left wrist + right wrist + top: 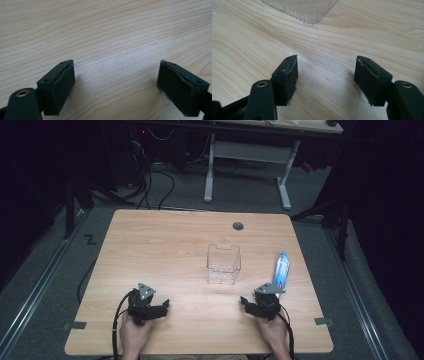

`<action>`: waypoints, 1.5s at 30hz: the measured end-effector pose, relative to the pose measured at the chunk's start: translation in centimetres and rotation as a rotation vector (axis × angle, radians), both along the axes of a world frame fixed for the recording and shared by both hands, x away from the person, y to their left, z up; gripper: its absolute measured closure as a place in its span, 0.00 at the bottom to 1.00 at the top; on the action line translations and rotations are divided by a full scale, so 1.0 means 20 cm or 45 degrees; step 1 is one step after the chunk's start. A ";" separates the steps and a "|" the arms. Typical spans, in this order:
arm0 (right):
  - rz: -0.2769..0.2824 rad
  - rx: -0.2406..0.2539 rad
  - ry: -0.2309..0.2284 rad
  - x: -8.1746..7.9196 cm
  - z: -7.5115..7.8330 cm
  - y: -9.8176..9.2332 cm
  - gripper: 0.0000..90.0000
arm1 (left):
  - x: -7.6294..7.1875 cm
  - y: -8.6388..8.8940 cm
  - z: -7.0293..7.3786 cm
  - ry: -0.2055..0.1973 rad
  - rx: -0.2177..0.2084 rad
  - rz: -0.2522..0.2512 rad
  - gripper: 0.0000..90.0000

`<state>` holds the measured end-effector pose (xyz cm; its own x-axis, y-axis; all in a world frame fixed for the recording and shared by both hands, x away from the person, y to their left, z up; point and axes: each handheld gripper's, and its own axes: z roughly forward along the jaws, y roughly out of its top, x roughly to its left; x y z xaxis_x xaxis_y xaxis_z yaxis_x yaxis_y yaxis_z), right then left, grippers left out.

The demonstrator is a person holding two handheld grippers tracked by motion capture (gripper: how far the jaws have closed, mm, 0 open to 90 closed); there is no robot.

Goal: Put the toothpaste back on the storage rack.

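Both the left gripper (pixel 162 306) and right gripper (pixel 245 303) rest near, jaws apart and empty. The tube (pixel 281 270) lies at the right, beside a clear box (pixel 223 265) mid-table. It looks light, soft and slick, so grip across its middle.

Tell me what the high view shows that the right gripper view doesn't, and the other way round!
High view alone: the whole table, both hands and grippers at its near edge, the left gripper and the right gripper, a blue and white tube lying near the table's right edge, a dark round hole near the far edge, and the floor and another desk behind.

Right gripper view alone: a close look at that gripper's two black jaws, standing apart with bare wood between them.

Both: the wooden table top and the clear plastic box, seen whole from above, one corner up close.
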<state>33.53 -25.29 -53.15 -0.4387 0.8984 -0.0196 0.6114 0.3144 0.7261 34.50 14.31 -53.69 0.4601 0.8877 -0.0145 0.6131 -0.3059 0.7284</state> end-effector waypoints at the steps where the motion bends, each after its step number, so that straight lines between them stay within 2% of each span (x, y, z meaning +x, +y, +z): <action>1: 0.000 0.000 0.000 0.00 0.00 0.00 0.40 | 0.00 0.00 0.00 0.000 0.000 0.000 0.16; 36: -0.003 0.000 0.001 0.00 0.00 0.00 0.39 | 0.00 0.00 0.00 0.000 -0.001 0.001 0.16; 39: -0.034 0.004 -0.002 0.00 0.00 0.00 0.41 | 0.00 0.00 0.00 0.000 -0.001 0.002 0.16; 45: -0.051 0.013 -0.012 0.00 0.01 -0.02 0.46 | 0.00 0.00 0.00 0.000 -0.001 0.002 0.16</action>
<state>33.45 -25.65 -53.00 -0.4023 0.9154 -0.0143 0.6167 0.2825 0.7348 34.51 14.30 -53.69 0.4591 0.8883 -0.0155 0.6135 -0.3044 0.7286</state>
